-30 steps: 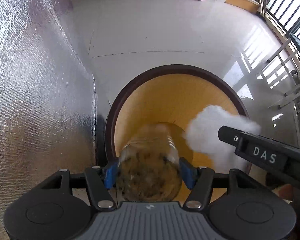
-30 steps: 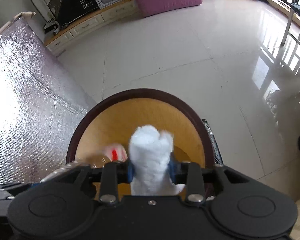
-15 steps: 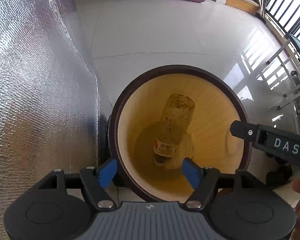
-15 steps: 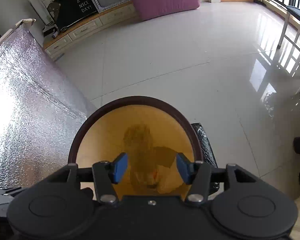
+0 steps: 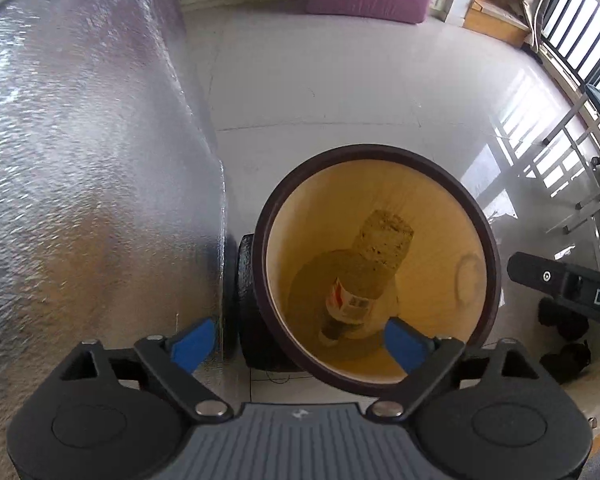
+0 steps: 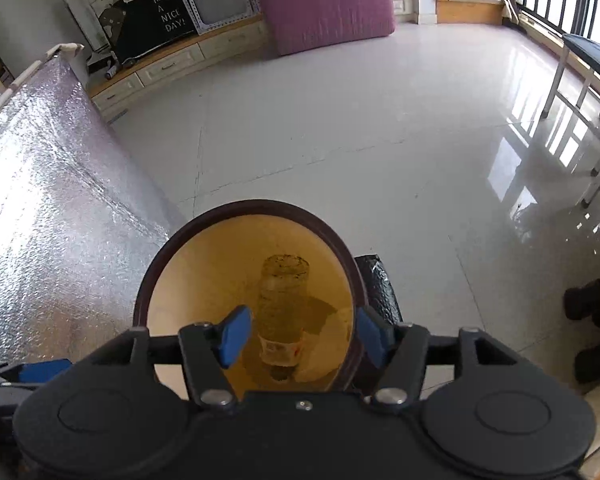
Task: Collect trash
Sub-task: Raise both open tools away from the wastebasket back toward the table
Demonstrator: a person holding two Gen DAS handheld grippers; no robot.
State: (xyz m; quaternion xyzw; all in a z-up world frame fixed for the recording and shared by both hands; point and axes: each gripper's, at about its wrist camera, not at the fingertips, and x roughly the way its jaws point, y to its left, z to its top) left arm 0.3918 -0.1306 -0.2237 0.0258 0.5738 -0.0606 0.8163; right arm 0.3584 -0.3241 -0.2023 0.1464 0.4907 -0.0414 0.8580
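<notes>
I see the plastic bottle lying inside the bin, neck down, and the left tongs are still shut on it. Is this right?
Not quite. The plastic bottle does lie inside the bin, neck down, but the left tongs are not shut on it: their jaws are opening, with nothing between them, above the bin. The left wrist view shows this.

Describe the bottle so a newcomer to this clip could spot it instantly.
Beside the silver foil-covered surface stands a round bin with a dark rim and yellow inside. The bottle lies tilted in it, neck down. Clear and grimy, it has a red-and-white label, unlike the pale wad beside it.
</notes>
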